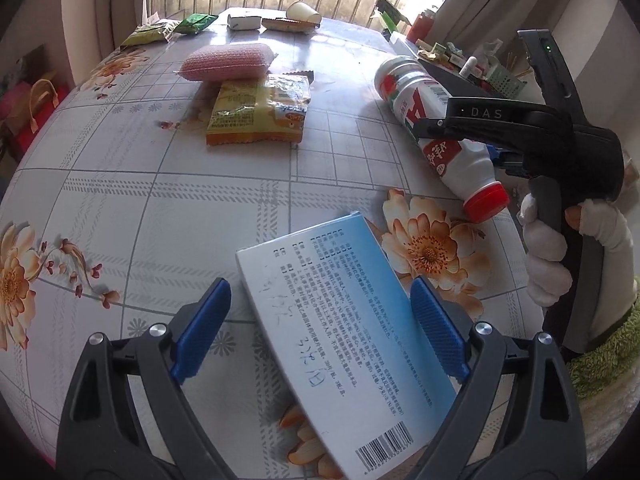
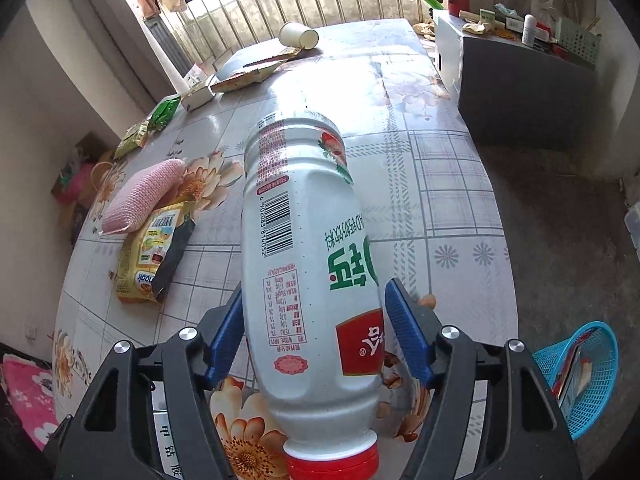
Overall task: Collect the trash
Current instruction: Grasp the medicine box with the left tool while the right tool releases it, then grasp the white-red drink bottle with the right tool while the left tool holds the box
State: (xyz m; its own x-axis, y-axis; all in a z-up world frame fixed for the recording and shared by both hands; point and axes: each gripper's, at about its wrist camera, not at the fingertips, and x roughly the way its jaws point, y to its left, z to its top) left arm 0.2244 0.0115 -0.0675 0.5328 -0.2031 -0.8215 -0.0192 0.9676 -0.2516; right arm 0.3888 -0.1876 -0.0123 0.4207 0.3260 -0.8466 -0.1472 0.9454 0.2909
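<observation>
White bottle (image 2: 308, 280), barcode 6902083814052, is clamped in your right gripper (image 2: 314, 332); your left gripper (image 1: 320, 328) gapes around a box (image 1: 344, 344) at twelve o'clock.

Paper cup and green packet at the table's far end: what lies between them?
A small white box and a flat wrapper lie between cup and green packet, clearest in the left wrist view.

The right gripper (image 1: 430, 128) bears "DAS" in pale letters on its top; the bottle (image 2: 308, 264) carries a barcode numbered 6 902083 814052, a nutrition table and large green Chinese characters; the yellow packet (image 2: 148, 256) shows letters reading "nook"; the box (image 1: 340, 344) has small Chinese print, handwriting and a barcode, its digits unclear.
</observation>
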